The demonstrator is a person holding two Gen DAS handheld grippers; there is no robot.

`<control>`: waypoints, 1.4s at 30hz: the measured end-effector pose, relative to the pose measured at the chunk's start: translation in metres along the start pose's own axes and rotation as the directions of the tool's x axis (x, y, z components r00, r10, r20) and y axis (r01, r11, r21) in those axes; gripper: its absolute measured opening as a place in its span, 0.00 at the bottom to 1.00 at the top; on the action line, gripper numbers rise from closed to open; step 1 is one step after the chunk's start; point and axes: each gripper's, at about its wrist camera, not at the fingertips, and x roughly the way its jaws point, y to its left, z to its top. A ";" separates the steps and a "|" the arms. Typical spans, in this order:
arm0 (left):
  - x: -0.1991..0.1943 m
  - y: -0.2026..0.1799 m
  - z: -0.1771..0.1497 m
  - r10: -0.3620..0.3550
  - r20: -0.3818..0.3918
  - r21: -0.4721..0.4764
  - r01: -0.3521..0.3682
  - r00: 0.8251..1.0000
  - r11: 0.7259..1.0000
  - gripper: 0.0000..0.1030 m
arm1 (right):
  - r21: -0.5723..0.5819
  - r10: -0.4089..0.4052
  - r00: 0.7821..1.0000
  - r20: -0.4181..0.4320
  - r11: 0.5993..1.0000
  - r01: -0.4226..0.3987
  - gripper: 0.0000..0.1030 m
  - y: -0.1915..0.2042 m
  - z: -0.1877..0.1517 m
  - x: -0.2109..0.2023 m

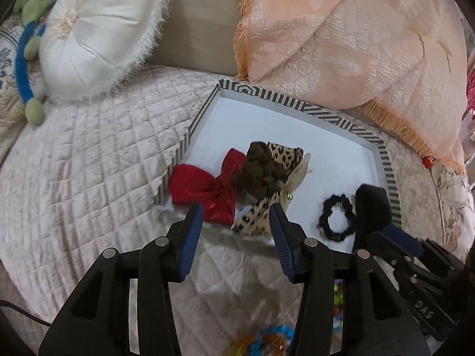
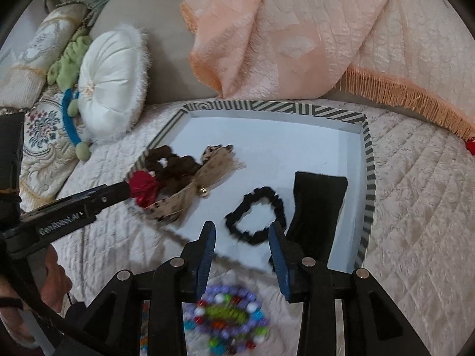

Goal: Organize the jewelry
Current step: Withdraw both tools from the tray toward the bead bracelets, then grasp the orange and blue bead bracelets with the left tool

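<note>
A blurred multicoloured bead bracelet (image 2: 227, 319) lies on the quilted bedspread (image 2: 415, 222) just near of the striped-rim tray (image 2: 368, 178), directly under the right gripper (image 2: 242, 253), whose jaws are spread and empty, while the left gripper (image 1: 236, 234), also spread, hovers at the tray's near-left edge beside the red bow (image 1: 204, 187).

**Two wrist views facing one striped tray from its near edge**

The left wrist camera looks down and forward from just before the near left corner of the striped tray (image 1: 335, 112), toward the white round cushion (image 1: 98, 38) beyond the tray's left side. The right wrist camera sits before the tray's (image 2: 368, 160) near right edge, close above blurred items, probably beads (image 2: 228, 317). Both views share the tray, its contents, the cushion (image 2: 112, 86) and the peach fabric (image 1: 356, 35) behind the tray.
</note>
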 end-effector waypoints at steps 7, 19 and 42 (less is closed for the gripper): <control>-0.032 -0.005 -0.025 0.027 0.033 0.029 -0.028 0.999 0.999 0.44 | -0.007 0.017 1.000 0.009 1.000 -0.017 0.36 0.014 -0.025 -0.028; -0.080 -0.011 -0.065 0.038 0.074 0.056 -0.042 0.997 0.998 0.44 | 0.000 0.019 0.999 0.044 1.000 -0.019 0.38 0.024 -0.057 -0.072; -0.082 0.007 -0.120 -0.040 -0.074 0.075 0.045 0.996 0.996 0.53 | -0.025 0.075 0.996 -0.043 0.997 -0.076 0.40 0.034 -0.109 -0.068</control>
